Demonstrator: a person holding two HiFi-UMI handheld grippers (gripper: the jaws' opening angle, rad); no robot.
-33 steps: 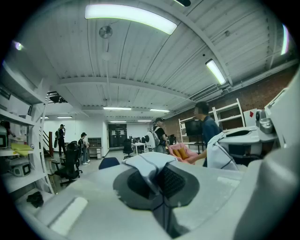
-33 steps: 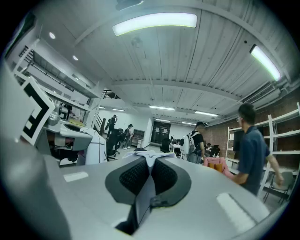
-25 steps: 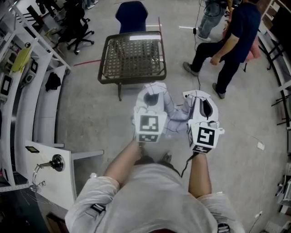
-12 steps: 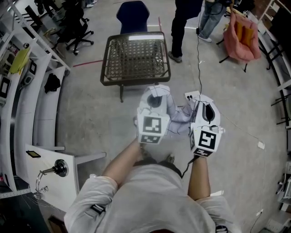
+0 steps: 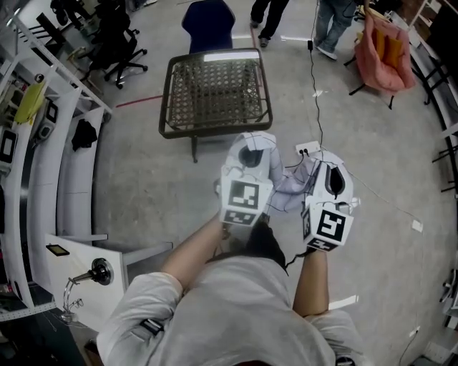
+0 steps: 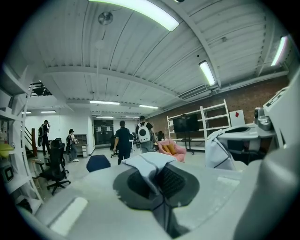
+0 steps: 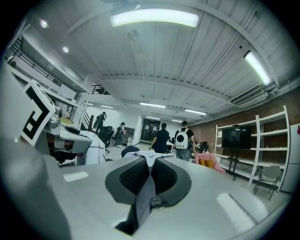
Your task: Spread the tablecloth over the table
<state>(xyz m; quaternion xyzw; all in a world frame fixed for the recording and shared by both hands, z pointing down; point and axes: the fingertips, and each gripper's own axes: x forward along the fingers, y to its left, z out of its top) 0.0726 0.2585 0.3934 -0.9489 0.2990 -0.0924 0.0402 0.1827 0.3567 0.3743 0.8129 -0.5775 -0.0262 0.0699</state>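
The table (image 5: 215, 89) has a woven top in a dark frame and stands bare on the floor just ahead of me. In the head view the pale tablecloth (image 5: 290, 189) hangs bunched between my two grippers, short of the table's near edge. My left gripper (image 5: 252, 146) is shut on a fold of the tablecloth (image 6: 149, 165), which shows pinched between its dark pads. A little to its right, my right gripper (image 5: 323, 159) is shut on another edge of the tablecloth (image 7: 149, 160). Both point roughly level, toward the table.
A blue chair (image 5: 207, 16) stands behind the table. Black office chairs (image 5: 114, 43) and white shelving (image 5: 43, 143) line the left. A pink bag on a stand (image 5: 383, 53) is at upper right. A cable and a power strip (image 5: 308, 149) lie on the floor. People (image 5: 268, 14) walk at the far end.
Both grippers, still holding the cloth, drifted slightly right and down in the head view. The person in dark clothes at right walked off toward the far end.
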